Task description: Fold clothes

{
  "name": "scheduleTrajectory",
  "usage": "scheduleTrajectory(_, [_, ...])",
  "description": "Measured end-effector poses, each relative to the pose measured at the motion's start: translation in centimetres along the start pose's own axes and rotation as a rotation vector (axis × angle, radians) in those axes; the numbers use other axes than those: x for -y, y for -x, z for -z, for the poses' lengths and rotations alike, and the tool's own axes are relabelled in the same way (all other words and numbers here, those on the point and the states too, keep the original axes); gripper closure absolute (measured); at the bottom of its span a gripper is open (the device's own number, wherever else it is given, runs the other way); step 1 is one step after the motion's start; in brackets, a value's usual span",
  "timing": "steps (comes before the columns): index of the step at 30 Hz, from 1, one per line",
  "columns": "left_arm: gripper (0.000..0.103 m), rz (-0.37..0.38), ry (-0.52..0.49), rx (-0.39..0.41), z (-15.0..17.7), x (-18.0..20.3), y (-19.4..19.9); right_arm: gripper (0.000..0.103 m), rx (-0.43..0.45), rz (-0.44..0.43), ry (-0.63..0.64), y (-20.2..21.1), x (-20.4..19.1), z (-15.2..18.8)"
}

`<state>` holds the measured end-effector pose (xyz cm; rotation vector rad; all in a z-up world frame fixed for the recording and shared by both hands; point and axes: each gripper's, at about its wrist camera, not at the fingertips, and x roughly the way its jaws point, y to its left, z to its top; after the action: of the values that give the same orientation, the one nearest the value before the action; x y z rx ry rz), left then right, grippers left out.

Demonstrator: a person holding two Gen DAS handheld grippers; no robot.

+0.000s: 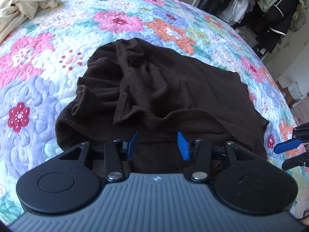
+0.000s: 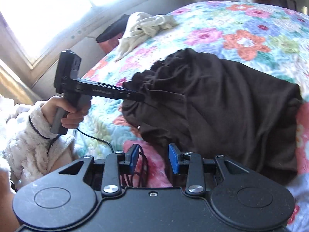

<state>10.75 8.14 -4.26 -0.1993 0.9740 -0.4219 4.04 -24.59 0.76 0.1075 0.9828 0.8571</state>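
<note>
Cream clothes [image 1: 23, 2]: heaped at quilt's far left corner.
Left tool [image 1: 157, 145]: released, nothing clamped, over brown garment's near edge.
Brown garment [image 1: 154, 92]: bunched mid-quilt [image 1: 48, 81].
Right tool [image 2: 153, 159]: released, empty, garment's near side.
Risk: loose top layer may slump, spoiling fold.
</note>
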Motion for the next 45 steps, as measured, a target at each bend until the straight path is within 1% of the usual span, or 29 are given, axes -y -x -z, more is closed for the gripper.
scheduleTrajectory(2, [0.059,-0.018,0.022,-0.006,0.0,-0.7,0.3,0.064,-0.048,-0.003,-0.016,-1.7,0.2,-0.5])
scheduleTrajectory(3, [0.059,-0.048,0.022,-0.003,0.0,-1.1,0.6,0.064,-0.072,-0.005,-0.024,-2.6,0.3,-0.7])
scheduleTrajectory(4, [0.059,-0.086,0.016,0.006,0.0,-1.4,1.1,0.064,-0.078,-0.014,-0.040,-2.8,0.4,-1.0])
scheduleTrajectory(7, [0.059,-0.183,0.008,0.052,0.0,-2.9,2.8,0.064,-0.055,-0.077,-0.120,-1.3,0.6,-1.8])
scheduleTrajectory(9, [0.059,-0.234,0.037,0.035,0.1,-4.4,3.9,0.064,-0.054,-0.096,-0.154,0.5,0.8,-2.0])
scheduleTrajectory(13, [0.059,-0.340,0.070,-0.023,-0.2,-6.7,6.5,0.064,-0.076,-0.097,-0.178,3.5,0.8,-1.5])
scheduleTrajectory(15, [0.058,-0.396,0.056,-0.005,-0.4,-7.3,8.3,0.063,-0.082,-0.081,-0.179,4.2,1.0,-0.9])
scheduleTrajectory(17, [0.053,-0.426,0.075,0.006,-0.4,-7.9,9.2,0.062,-0.098,-0.059,-0.181,3.8,1.5,0.1])
scheduleTrajectory(19, [0.053,-0.412,0.098,-0.012,-0.4,-8.1,8.4,0.062,-0.098,-0.050,-0.197,2.4,2.2,1.0])
scheduleTrajectory(21, [0.053,-0.379,0.110,-0.037,-0.1,-7.5,6.6,0.062,-0.092,-0.028,-0.187,0.3,2.8,1.6])
scheduleTrajectory(24, [0.053,-0.297,0.096,-0.057,0.2,-5.2,3.4,0.062,-0.078,0.009,-0.131,-2.8,3.0,1.9])
scheduleTrajectory(26, [0.053,-0.220,0.092,-0.074,0.1,-3.4,1.4,0.062,-0.067,-0.002,-0.113,-4.5,3.0,1.6])
scheduleTrajectory(28, [0.053,-0.173,0.055,-0.083,-0.5,-1.6,0.0,0.061,-0.062,-0.008,-0.094,-5.9,2.8,1.1])
scheduleTrajectory(31, [0.053,-0.153,0.016,-0.068,-1.9,0.3,-1.3,0.050,-0.036,0.034,-0.076,-7.5,2.7,0.4])
scheduleTrajectory(32, [0.053,-0.143,0.021,-0.060,-2.4,0.6,-1.6,0.049,-0.040,0.025,-0.078,-7.9,2.7,0.3])
scheduleTrajectory(35, [0.053,-0.118,0.052,-0.039,-3.8,0.9,-2.2,0.049,-0.083,-0.058,-0.103,-9.3,2.9,0.5])
scheduleTrajectory(39, [0.053,-0.163,0.053,0.038,-4.4,0.7,-2.0,0.051,-0.102,-0.138,-0.104,-8.3,2.1,0.6])
scheduleTrajectory(41, [0.052,-0.168,0.065,0.075,-4.4,-0.1,-1.9,0.051,-0.109,-0.177,-0.104,-7.6,1.6,0.6])
scheduleTrajectory(42, [0.050,-0.168,0.074,0.088,-4.3,-0.5,-1.9,0.051,-0.098,-0.180,-0.109,-7.0,1.6,0.5])
scheduleTrajectory(45, [0.050,-0.167,0.114,0.101,-4.5,-2.0,-2.7,0.051,0.020,-0.135,-0.165,-3.8,2.4,-0.1])
